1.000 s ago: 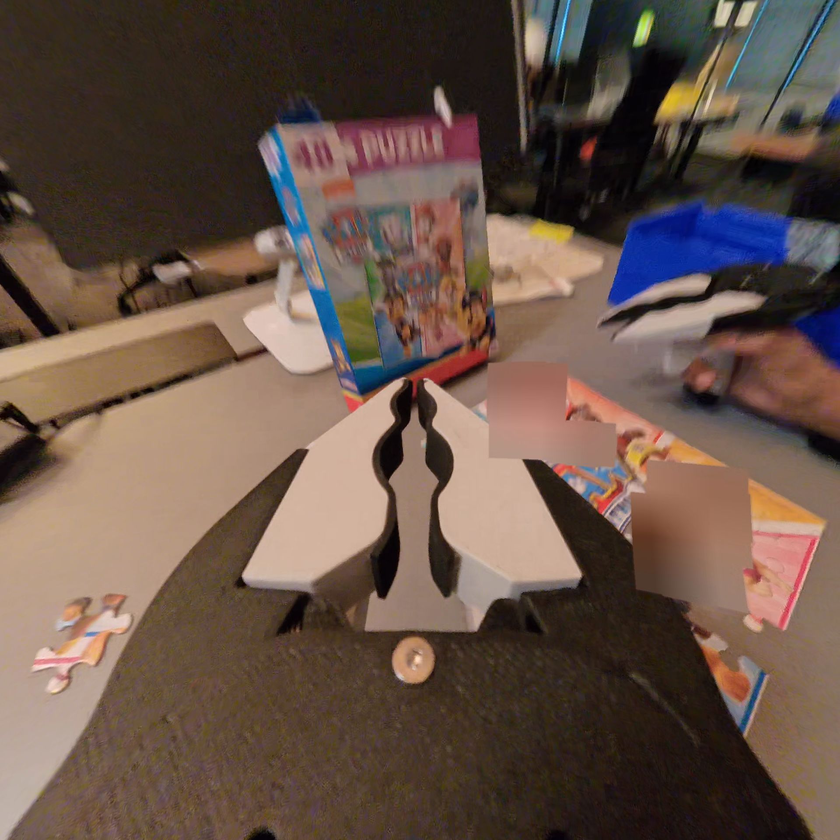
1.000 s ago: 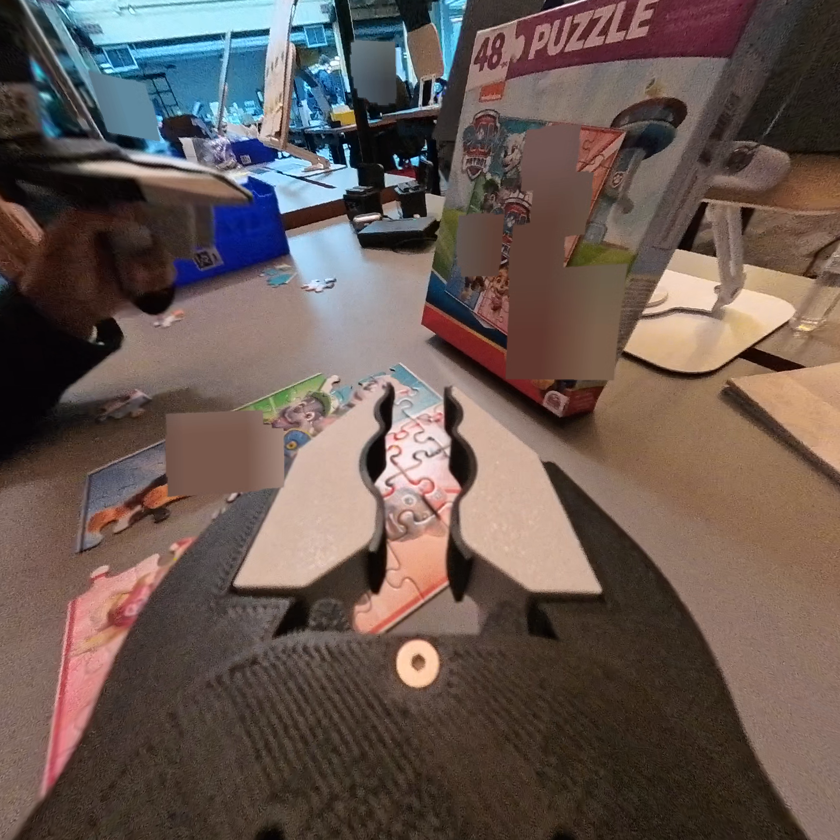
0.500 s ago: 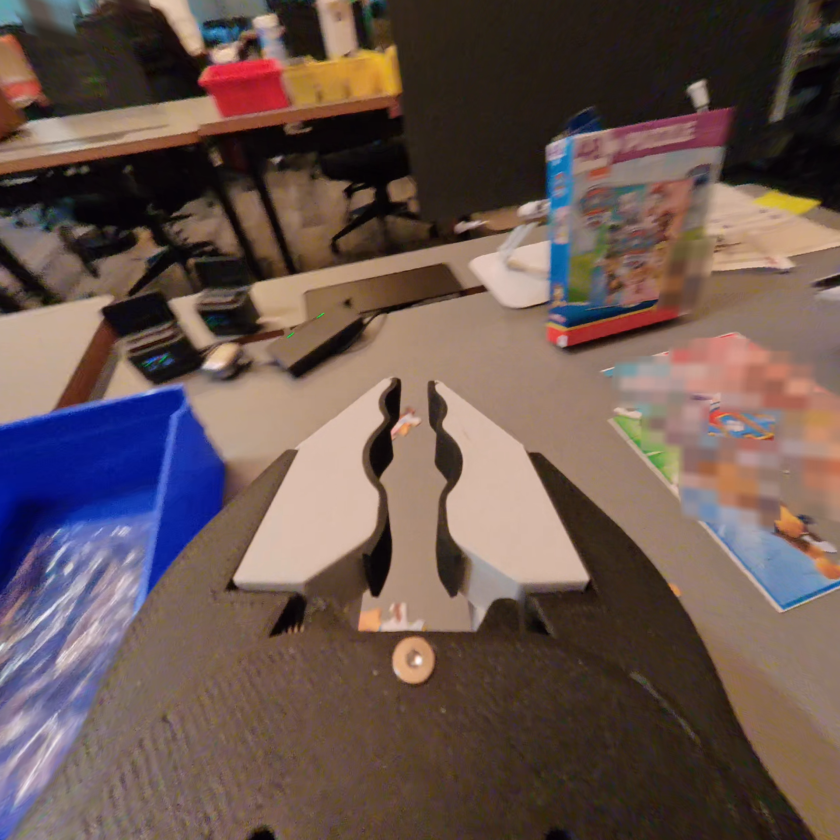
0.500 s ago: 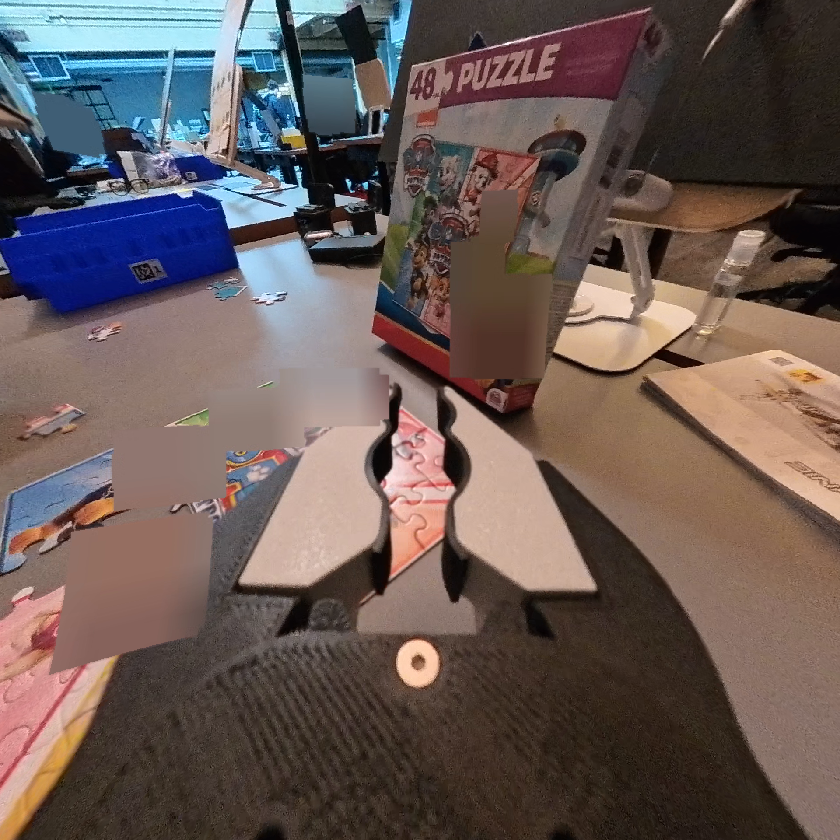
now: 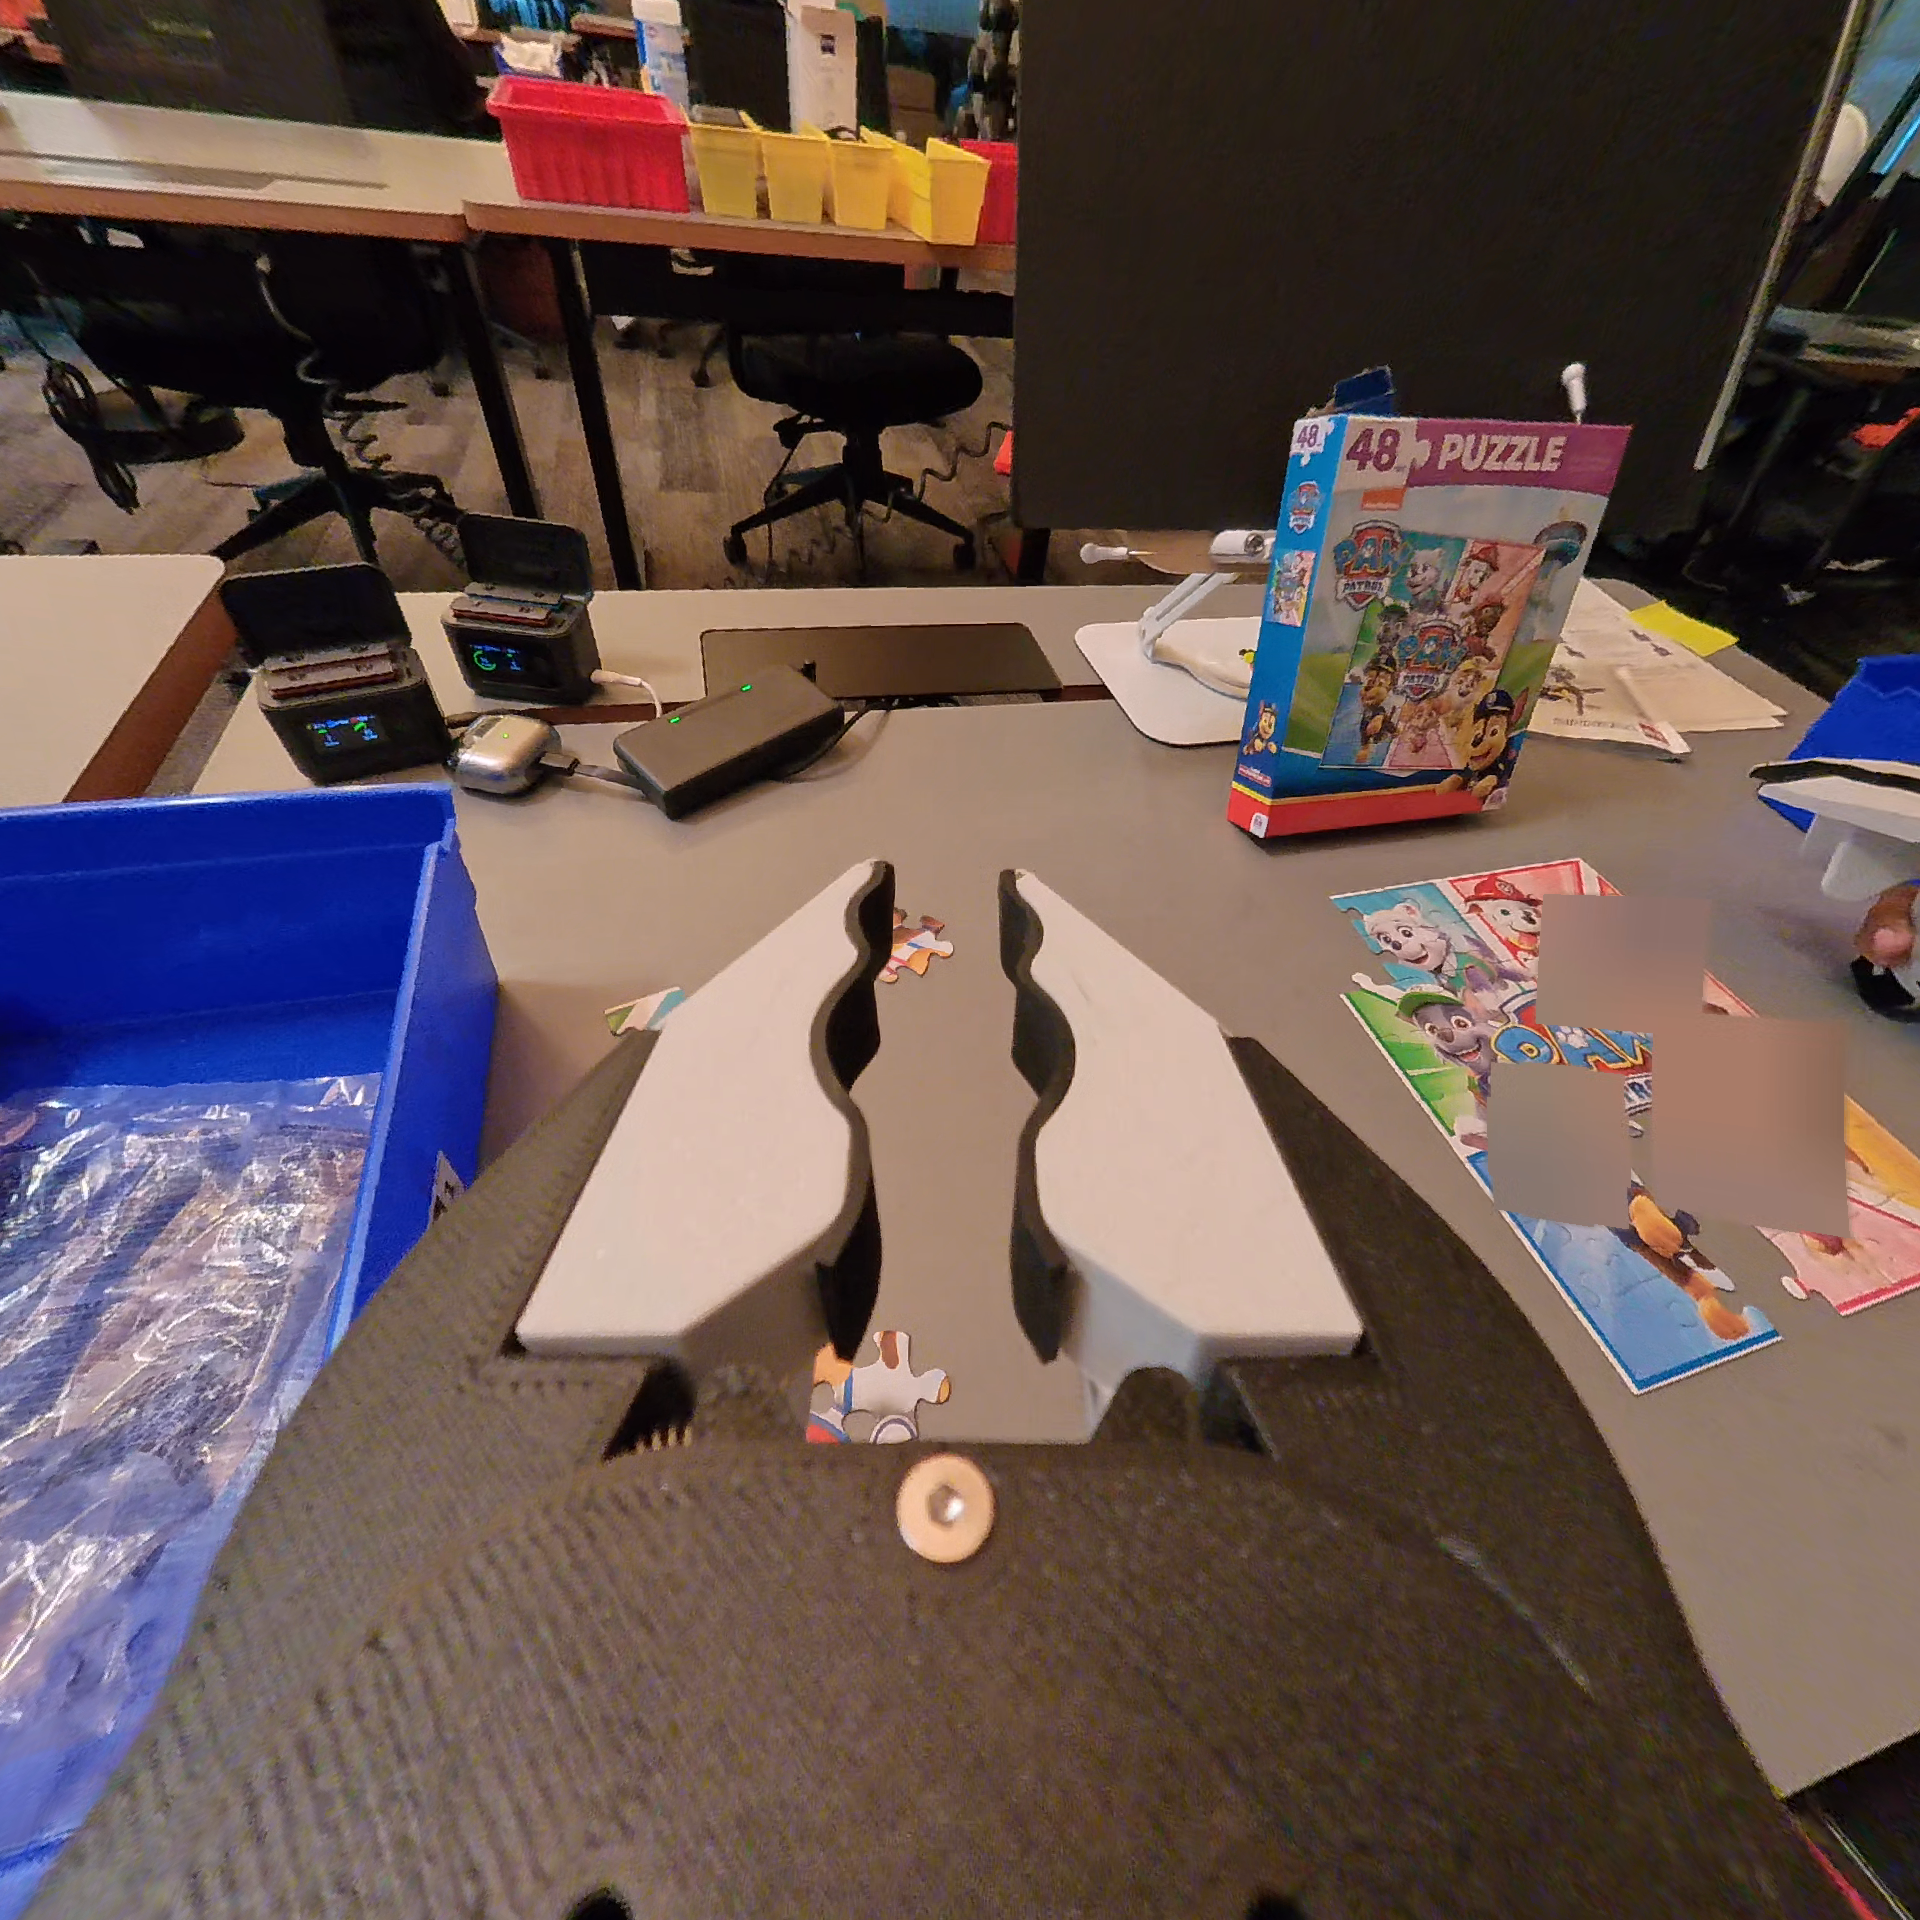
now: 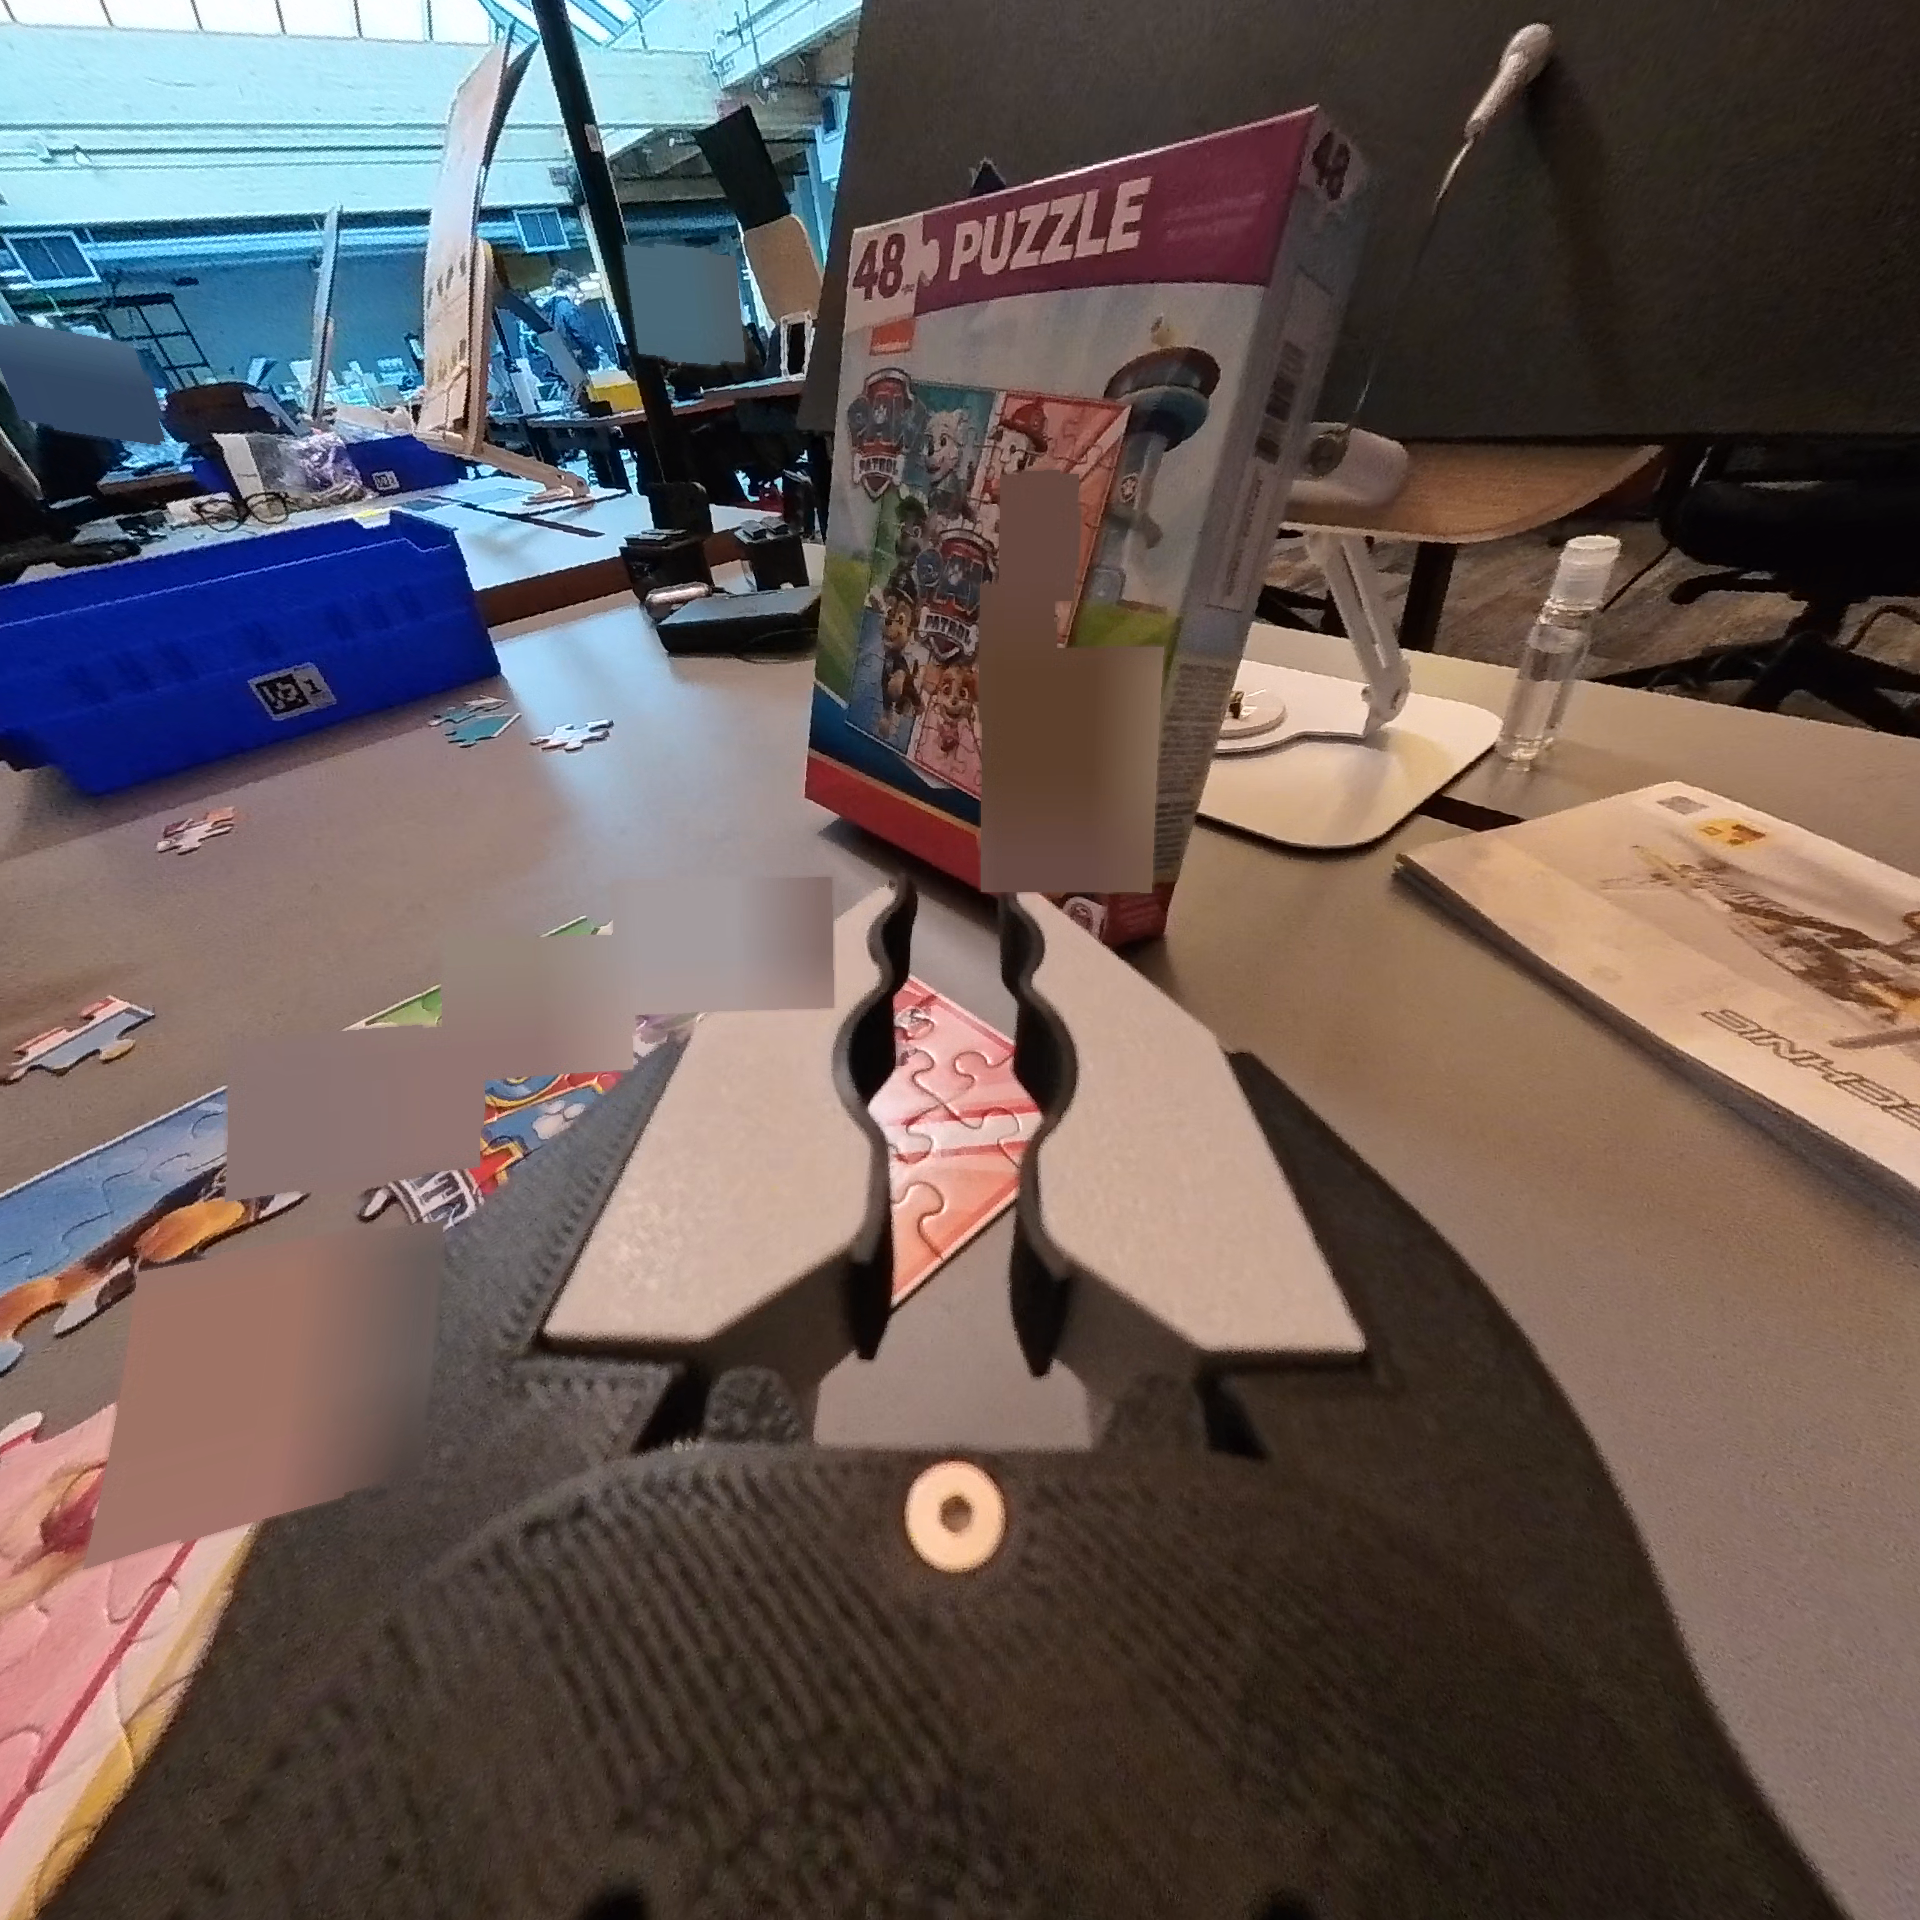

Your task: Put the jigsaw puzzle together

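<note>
The left hand-held gripper (image 5: 943, 883) hung over the grey counter (image 5: 1039, 790) with its two grey fingers standing a little apart and nothing between the black pads — only bare counter showed through the gap. A small loose orange-and-white jigsaw piece (image 5: 914, 943) lay flat on the counter just past the left fingertip, untouched. A second loose piece, white, orange and blue (image 5: 878, 1387), lay under the gripper near its base. To the near left stood a blue plastic bin (image 5: 239, 935) holding crinkled clear plastic bags (image 5: 156, 1299). At far left sat black chargers with lit displays (image 5: 332, 707) and a black power brick (image 5: 727, 732).

The right hand-held gripper (image 6: 954, 894) was likewise slightly parted and held nothing; through its gap showed the pink corner of the partly built cartoon jigsaw puzzle (image 6: 956, 1122), which lay flat on the counter below, its long axis running from near left to far right in that view. Just beyond the fingertips stood the colourful cardboard puzzle box (image 6: 1039, 540) — upright on its short red bottom edge, long axis vertical, printed front turned toward the camera. To the right lay a white printed booklet (image 6: 1662, 987); farther off, a white stand base (image 6: 1351, 758) and a small clear bottle (image 6: 1553, 665). Loose pieces (image 6: 520, 727) dotted the counter at far left.
</note>
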{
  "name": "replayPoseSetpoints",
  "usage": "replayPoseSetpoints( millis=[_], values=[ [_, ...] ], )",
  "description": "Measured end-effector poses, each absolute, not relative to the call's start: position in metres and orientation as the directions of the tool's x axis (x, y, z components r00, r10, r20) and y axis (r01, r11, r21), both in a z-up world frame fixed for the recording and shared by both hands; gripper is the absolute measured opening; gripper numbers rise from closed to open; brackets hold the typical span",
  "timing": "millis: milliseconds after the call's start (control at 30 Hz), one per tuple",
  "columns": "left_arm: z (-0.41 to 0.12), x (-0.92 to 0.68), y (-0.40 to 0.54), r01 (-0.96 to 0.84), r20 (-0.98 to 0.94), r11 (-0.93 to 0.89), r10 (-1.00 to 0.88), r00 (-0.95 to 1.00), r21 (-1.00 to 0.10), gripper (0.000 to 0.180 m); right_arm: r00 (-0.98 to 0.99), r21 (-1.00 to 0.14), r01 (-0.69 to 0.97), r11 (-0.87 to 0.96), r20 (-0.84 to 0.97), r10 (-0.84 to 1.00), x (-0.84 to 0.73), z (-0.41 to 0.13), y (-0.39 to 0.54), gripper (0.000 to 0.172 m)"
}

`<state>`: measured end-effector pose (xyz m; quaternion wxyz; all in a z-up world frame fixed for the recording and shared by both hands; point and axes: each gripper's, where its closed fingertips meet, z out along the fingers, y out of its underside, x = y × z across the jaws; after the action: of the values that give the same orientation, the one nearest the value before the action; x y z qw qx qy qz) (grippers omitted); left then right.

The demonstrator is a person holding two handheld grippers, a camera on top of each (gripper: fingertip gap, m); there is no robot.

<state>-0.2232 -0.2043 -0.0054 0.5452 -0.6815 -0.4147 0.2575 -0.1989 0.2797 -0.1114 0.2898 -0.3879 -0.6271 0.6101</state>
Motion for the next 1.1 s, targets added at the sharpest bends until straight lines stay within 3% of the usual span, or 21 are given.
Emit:
replayPoseSetpoints(
  millis=[433,1100],
  values=[
    [-0.029,-0.241,-0.201,0.355,0.105,-0.080,0.874,0.475,-0.931,0.032,-0.533,-0.989,0.142,-0.040,-0.110,0.839,-0.200,-0.113,0.279,0.016],
    [-0.071,-0.259,-0.175,0.440,0.102,-0.150,0.860,0.499,-0.885,0.037,-0.534,-0.989,0.148,-0.022,-0.099,0.840,-0.200,-0.115,0.277,0.016]
  ],
)
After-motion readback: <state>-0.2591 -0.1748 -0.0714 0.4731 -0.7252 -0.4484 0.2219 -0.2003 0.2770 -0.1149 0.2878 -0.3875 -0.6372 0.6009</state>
